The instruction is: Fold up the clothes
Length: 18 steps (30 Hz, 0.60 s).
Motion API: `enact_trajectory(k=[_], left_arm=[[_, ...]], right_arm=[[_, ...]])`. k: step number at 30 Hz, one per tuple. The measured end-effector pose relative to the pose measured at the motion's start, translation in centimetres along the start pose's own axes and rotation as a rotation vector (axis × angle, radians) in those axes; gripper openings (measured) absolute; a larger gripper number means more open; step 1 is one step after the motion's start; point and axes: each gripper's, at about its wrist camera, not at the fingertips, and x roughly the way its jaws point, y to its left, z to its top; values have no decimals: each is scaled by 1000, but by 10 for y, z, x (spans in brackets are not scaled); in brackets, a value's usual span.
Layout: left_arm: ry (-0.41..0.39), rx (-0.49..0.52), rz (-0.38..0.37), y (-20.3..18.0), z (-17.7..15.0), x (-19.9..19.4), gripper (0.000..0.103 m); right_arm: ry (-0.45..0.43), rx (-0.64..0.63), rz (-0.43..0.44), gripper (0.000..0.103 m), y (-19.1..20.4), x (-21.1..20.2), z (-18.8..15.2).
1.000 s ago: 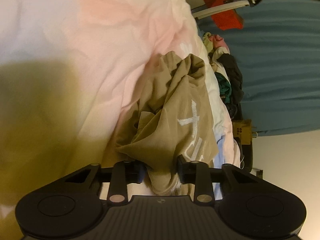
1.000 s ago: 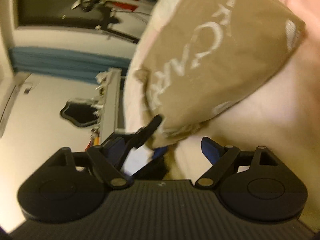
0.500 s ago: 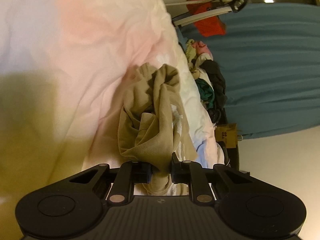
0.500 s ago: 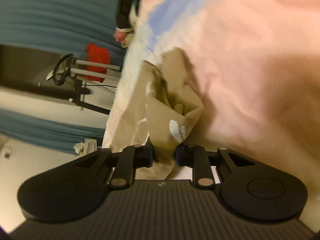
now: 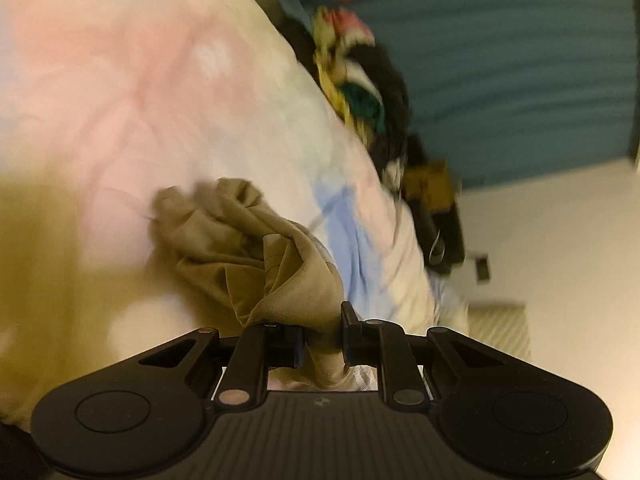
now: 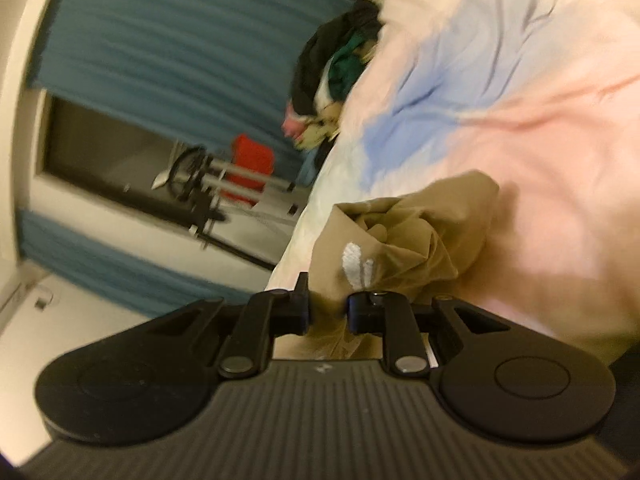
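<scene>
A tan shirt (image 5: pixel 240 248) with white lettering hangs bunched over the pink and blue bed cover (image 5: pixel 120 80). My left gripper (image 5: pixel 322 340) is shut on a ribbed edge of the shirt. My right gripper (image 6: pixel 328 310) is shut on another edge of the same shirt (image 6: pixel 400 240), close to a white printed mark. Both views are tilted and blurred. The rest of the shirt is crumpled between the two grips.
A pile of mixed clothes (image 5: pixel 360 92) lies at the bed's far edge, and it also shows in the right wrist view (image 6: pixel 332 72). Blue curtains (image 5: pixel 500 60) hang behind. A rack with a red item (image 6: pixel 252 160) stands by the wall.
My right gripper, open a second ago, has closed on the shirt's edge. Both grippers have moved with the shirt, which now hangs more bunched. The views have swung.
</scene>
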Motion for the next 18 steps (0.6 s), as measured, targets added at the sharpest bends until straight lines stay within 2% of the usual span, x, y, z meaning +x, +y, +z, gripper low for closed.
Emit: enact_trajectory(k=[3, 7, 10, 13, 15, 17, 18], left_arm=[[52, 37, 43, -40, 16, 43, 19], [92, 82, 67, -100, 52, 121, 19], [64, 128, 11, -145, 84, 180, 19], [-9, 179, -83, -183, 105, 231, 19], [-46, 219, -118, -197, 107, 259, 19], [-69, 286, -147, -202, 105, 288, 20], [-70, 330, -159, -197, 101, 300, 20]], right_arm=[[-32, 43, -32, 21, -1, 12, 38], [-98, 59, -79, 21, 6, 53, 105], [-173, 16, -91, 20, 20, 86, 162], [-267, -61, -87, 20, 32, 105, 199], [-324, -120, -80, 20, 37, 117, 219], [-379, -161, -60, 20, 25, 128, 230], [-380, -169, -70, 20, 12, 133, 230]])
